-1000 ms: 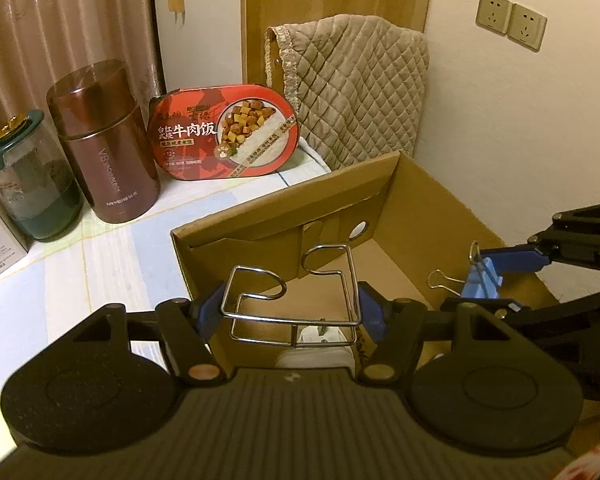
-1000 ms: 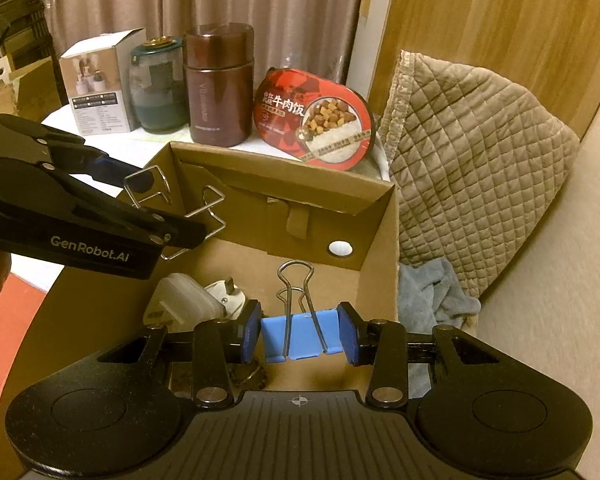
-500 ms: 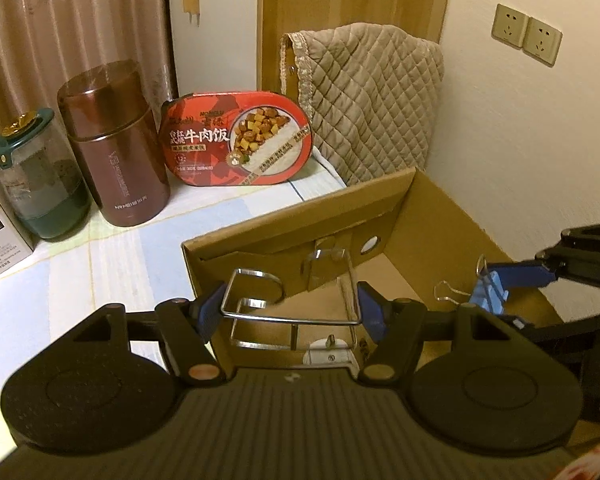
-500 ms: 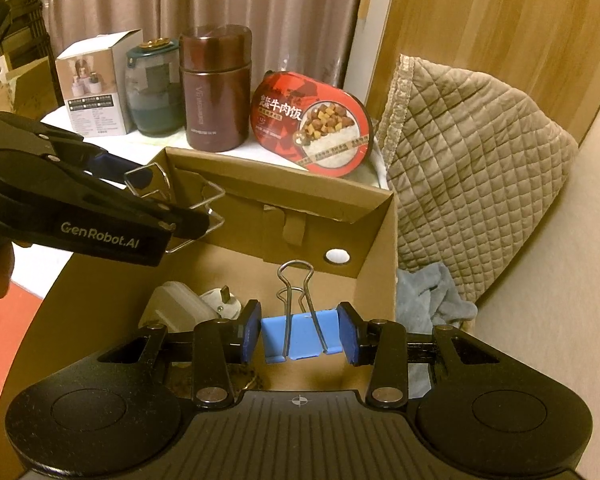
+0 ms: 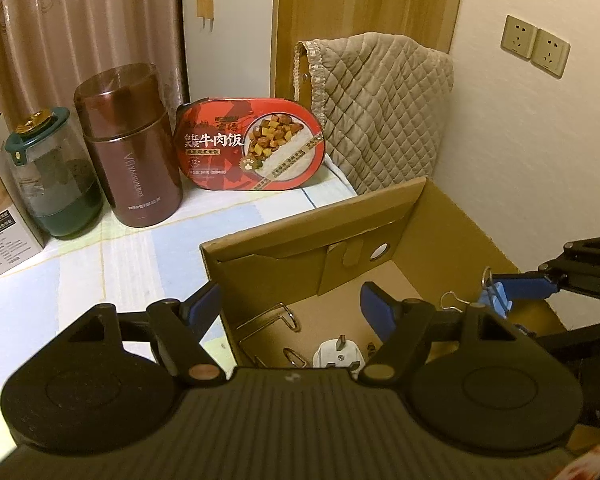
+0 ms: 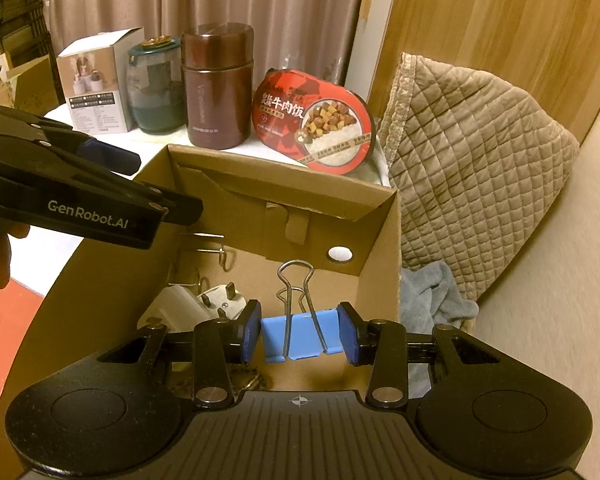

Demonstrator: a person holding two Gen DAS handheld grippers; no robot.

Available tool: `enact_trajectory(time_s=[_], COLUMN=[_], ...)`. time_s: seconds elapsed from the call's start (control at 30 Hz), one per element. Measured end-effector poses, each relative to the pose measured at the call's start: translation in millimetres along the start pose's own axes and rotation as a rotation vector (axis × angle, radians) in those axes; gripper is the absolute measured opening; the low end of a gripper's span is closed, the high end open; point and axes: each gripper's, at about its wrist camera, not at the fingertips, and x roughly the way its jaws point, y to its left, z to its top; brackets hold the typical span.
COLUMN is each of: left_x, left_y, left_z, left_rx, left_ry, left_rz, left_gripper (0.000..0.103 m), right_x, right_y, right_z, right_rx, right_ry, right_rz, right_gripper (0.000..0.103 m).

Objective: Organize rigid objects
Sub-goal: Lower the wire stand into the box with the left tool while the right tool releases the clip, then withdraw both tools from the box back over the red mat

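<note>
With the wire rack [image 5: 266, 326] and plug [image 5: 338, 356] already in the box [image 5: 312, 236], the left gripper [image 5: 292, 306] has just opened and hangs empty above; the right gripper [image 6: 298, 334], at its three o'clock, holds the blue clip [image 6: 298, 338], not yet dropped in.

The cardboard box [image 6: 384, 248] is open on top, its floor's left crowded by wire rack [image 5: 266, 322] and plug [image 5: 338, 356]

Wire rack [image 5: 266, 330] in box [image 5: 452, 232], blue clip [image 6: 300, 338] held

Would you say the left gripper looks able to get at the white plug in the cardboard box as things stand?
Probably yes: the left gripper is open and empty above the cardboard box, and the white plug lies uncovered just below it, with only the wire rack beside it.
</note>
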Motion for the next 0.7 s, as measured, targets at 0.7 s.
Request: enact_trajectory(time_s=[0.7], left_x=[-9.7], left_y=[6.7], left_z=[-3.8], left_rx=[-0.007], left_ry=[-0.023], left_rz=[0.010], left_gripper=[0.072], right_x=[-4.0], right_y=[-3.9], right_z=[2.5], right_rx=[-0.004], right_ry=[-0.073], right_rz=[0.006], right_gripper=[0.045])
